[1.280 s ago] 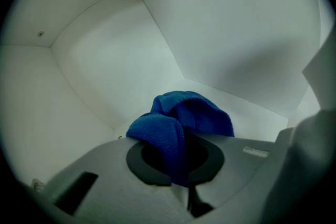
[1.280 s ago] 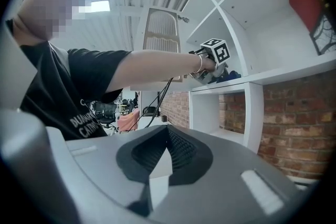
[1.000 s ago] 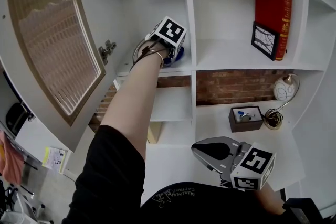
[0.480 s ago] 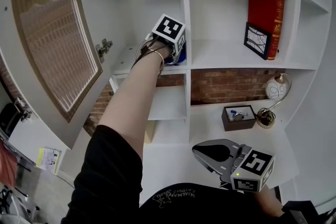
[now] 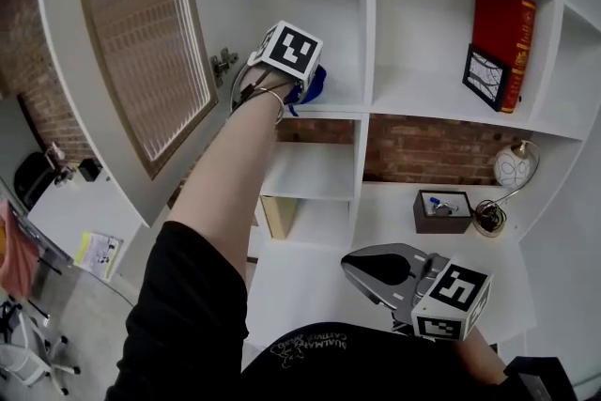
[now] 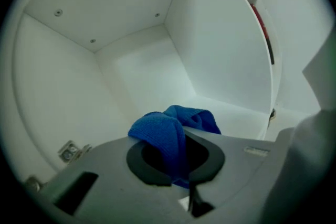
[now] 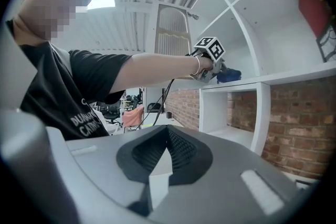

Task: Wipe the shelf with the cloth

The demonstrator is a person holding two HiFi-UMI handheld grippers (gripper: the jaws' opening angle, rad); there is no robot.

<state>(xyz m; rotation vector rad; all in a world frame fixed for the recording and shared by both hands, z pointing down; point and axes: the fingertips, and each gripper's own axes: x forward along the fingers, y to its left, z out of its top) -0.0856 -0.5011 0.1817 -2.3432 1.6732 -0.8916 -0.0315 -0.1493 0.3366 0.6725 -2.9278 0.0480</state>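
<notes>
Left gripper (image 6: 177, 162) pinches the blue cloth (image 6: 167, 131), bunched over the front of the upper shelf (image 6: 236, 113). Right gripper (image 7: 160, 165) hangs low, pressed together, empty. Risk: the pinch looks small, so drag may pull the cloth free.

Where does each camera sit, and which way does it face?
Head view: on the person's head, looking down at the white shelves; shows the left arm, left gripper and right gripper.
Left gripper view: on the left gripper, looking into a shelf compartment; its fingers clamp the blue cloth.
Right gripper view: on the right gripper, facing, past its shut fingers, the person's torso and outstretched left arm.
Shared: the cloth shows in all three.
</notes>
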